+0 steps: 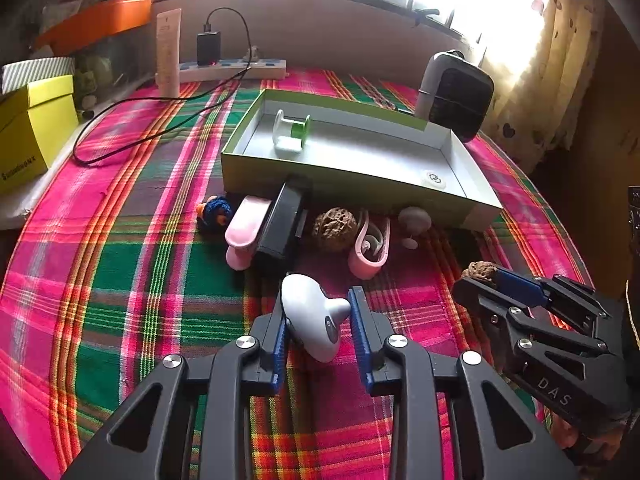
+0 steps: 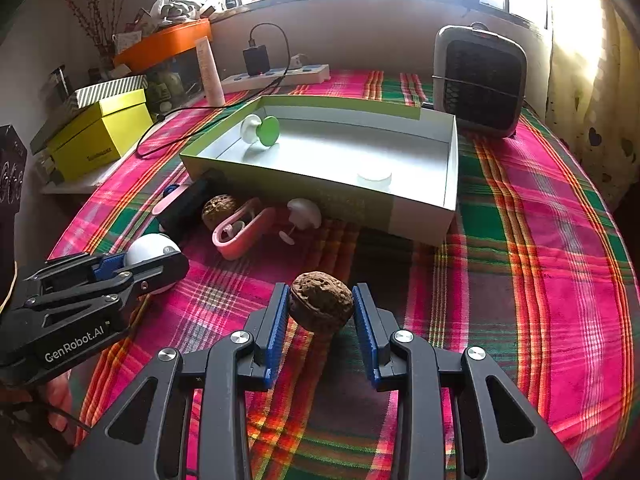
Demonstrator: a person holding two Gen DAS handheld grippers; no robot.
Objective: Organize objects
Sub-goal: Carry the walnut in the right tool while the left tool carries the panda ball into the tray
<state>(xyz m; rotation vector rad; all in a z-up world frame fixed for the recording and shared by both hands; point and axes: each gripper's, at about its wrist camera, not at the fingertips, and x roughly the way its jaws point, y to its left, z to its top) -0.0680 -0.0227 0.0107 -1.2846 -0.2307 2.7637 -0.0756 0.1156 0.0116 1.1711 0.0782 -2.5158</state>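
My left gripper point(image 1: 316, 296) is shut on a white mushroom-shaped toy point(image 1: 312, 316) low over the plaid tablecloth; both blue pads touch it. My right gripper point(image 2: 320, 292) is shut on a brown walnut point(image 2: 320, 302), just off to the right of the left one. Ahead lies a shallow green-walled box point(image 1: 320, 168) holding a green and white spool point(image 1: 290, 130) and a white disc point(image 1: 434, 179). Along its near wall lie a second walnut point(image 1: 334, 228), a pink case point(image 1: 370, 248), a small white mushroom shape point(image 1: 414, 220), a black block point(image 1: 282, 220) and a blue knitted item point(image 1: 216, 210).
A small heater point(image 1: 456, 92) stands behind the box's right end. A power strip point(image 1: 232, 68) with a black charger runs along the back wall, its cable point(image 1: 132, 136) looping over the cloth. A yellow box point(image 1: 36, 128) sits at the left edge.
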